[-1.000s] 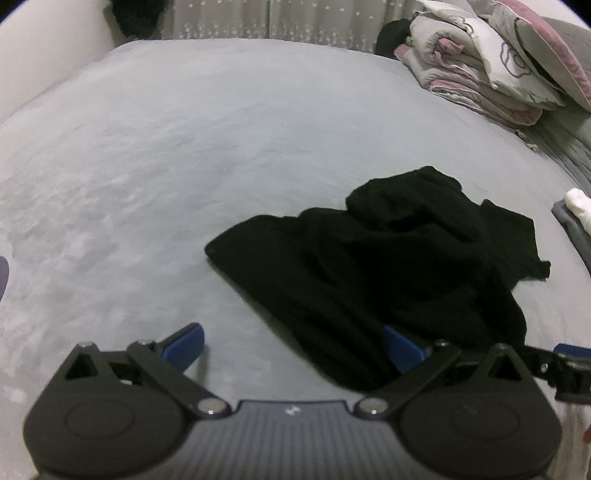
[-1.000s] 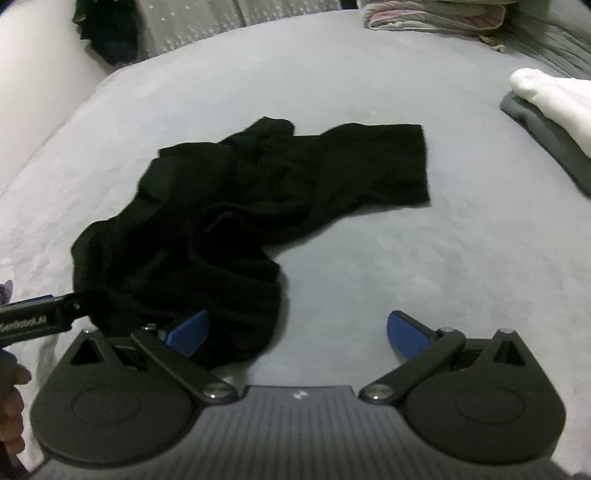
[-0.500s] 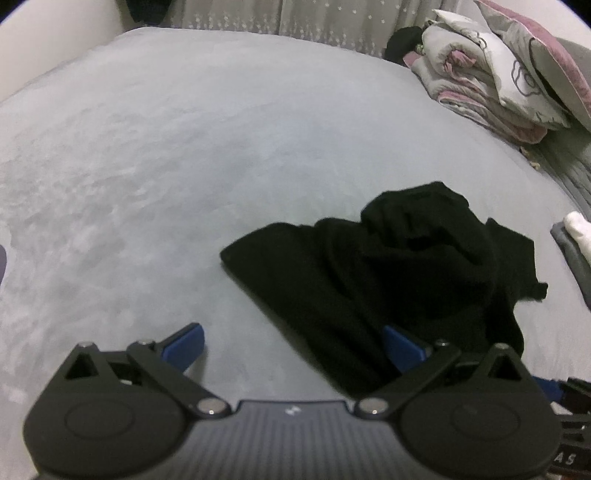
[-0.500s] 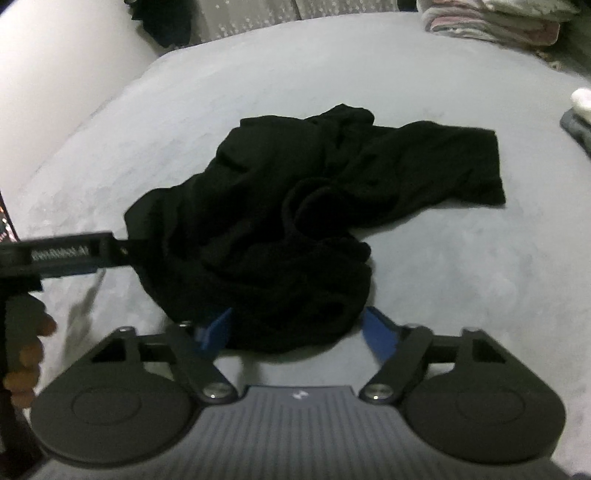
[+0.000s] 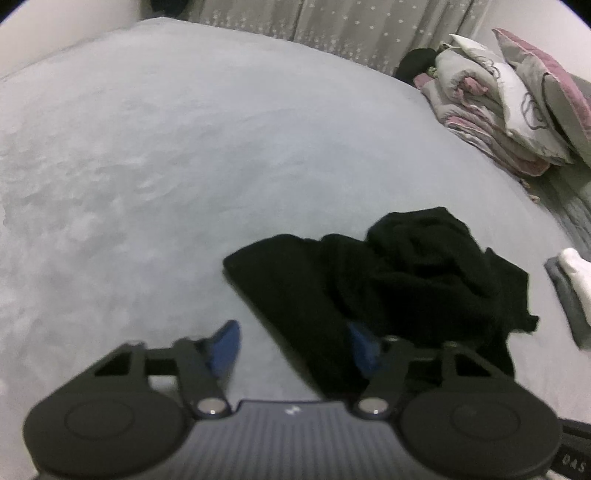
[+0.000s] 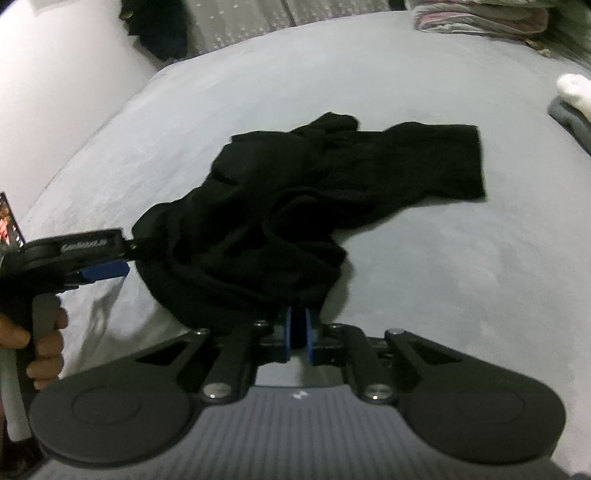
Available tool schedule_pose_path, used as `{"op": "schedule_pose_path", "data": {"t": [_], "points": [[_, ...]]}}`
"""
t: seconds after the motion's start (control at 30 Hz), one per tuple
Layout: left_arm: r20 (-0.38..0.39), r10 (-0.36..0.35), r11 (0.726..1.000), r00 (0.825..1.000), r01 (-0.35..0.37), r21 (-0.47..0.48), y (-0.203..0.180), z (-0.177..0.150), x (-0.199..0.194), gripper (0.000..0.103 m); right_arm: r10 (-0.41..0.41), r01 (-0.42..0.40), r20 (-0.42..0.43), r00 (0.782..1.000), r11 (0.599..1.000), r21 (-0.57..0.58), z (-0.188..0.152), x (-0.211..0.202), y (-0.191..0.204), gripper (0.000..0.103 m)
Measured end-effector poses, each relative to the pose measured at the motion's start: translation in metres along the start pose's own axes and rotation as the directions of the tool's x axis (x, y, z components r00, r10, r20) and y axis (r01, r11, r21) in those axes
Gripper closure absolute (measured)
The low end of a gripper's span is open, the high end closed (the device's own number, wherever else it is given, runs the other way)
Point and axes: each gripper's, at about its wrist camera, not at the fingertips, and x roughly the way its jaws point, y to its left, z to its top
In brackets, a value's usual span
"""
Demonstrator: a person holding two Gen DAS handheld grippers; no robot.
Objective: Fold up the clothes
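Observation:
A crumpled black garment lies on the grey bed sheet; one flat part of it stretches to the right. My left gripper straddles the garment's near left edge. Its jaws are closing: the right pad is against the cloth, the left pad still rests over bare sheet. In the right wrist view this left gripper reaches in from the left, held by a hand. My right gripper is closing, its blue pads nearly together on the garment's near hem.
Folded quilts and pillows are piled at the far right. A small stack of grey and white folded clothes lies at the bed's right edge. A curtain and a wall with dark hanging clothes stand behind the bed.
Both grippers' jaws have narrowed. The right one went from wide open beside the cloth to nearly together on its near hem. The left jaws have drawn in around the garment's edge.

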Motion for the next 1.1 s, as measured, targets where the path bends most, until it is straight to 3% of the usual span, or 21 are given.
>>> {"op": "schedule_pose_path", "data": {"t": [0.03, 0.07, 0.1, 0.13, 0.17, 0.23, 0.43, 0.47, 0.57, 0.6, 0.8, 1.1], "points": [[-0.001, -0.009, 1.000, 1.000, 0.009, 0.003, -0.001, 0.000, -0.001, 0.054, -0.009, 0.009, 0.003, 1.000, 1.000, 0.006, 0.000, -0.001, -0.001, 0.082], [-0.006, -0.015, 1.000, 1.000, 0.015, 0.007, -0.001, -0.001, 0.000, 0.058, -0.023, 0.023, 0.003, 1.000, 1.000, 0.006, 0.001, -0.002, -0.002, 0.075], [-0.010, -0.021, 1.000, 1.000, 0.021, 0.011, -0.002, -0.001, 0.000, 0.071, -0.035, 0.035, 0.009, 0.999, 0.999, 0.004, 0.001, -0.003, -0.003, 0.057], [-0.015, -0.028, 1.000, 0.999, 0.028, 0.014, -0.002, -0.002, 0.001, 0.084, -0.044, 0.044, 0.022, 0.999, 0.999, 0.003, 0.002, -0.004, -0.003, 0.047], [-0.021, -0.038, 0.999, 0.999, 0.038, 0.017, -0.003, -0.002, 0.000, 0.089, -0.051, 0.051, 0.043, 0.998, 0.999, 0.001, 0.002, -0.005, -0.002, 0.038], [-0.022, -0.047, 0.998, 0.999, 0.048, 0.043, -0.007, -0.005, -0.003, 0.096, -0.049, 0.050, 0.067, 0.997, 0.999, -0.012, 0.004, -0.005, 0.000, 0.038], [-0.008, -0.062, 0.987, 0.998, 0.063, 0.151, -0.022, -0.013, -0.016, 0.097, -0.031, 0.034, 0.082, 0.996, 0.999, -0.037, 0.007, 0.004, 0.006, 0.039], [-0.011, -0.067, 0.985, 0.998, 0.068, 0.161, -0.024, -0.014, -0.018, 0.097, -0.035, 0.038, 0.081, 0.996, 0.999, -0.039, 0.007, 0.008, 0.006, 0.044], [-0.019, -0.074, 0.979, 0.997, 0.076, 0.191, -0.027, -0.018, -0.021, 0.097, -0.065, 0.069, 0.063, 0.996, 0.996, -0.060, 0.007, 0.019, 0.010, 0.077], [-0.018, -0.075, 0.978, 0.997, 0.077, 0.194, -0.026, -0.018, -0.022, 0.098, -0.069, 0.073, 0.061, 0.996, 0.996, -0.061, 0.006, 0.021, 0.011, 0.083], [-0.008, -0.104, 0.971, 0.995, 0.103, 0.217, -0.022, -0.023, -0.038, 0.098, -0.076, 0.084, 0.112, 0.991, 0.994, -0.067, 0.006, 0.007, 0.015, 0.093], [-0.057, -0.230, 0.937, 0.972, 0.237, 0.258, -0.012, -0.047, -0.080, 0.098, -0.058, 0.060, 0.104, 0.993, 0.998, -0.010, -0.005, -0.032, -0.013, 0.098]]}}
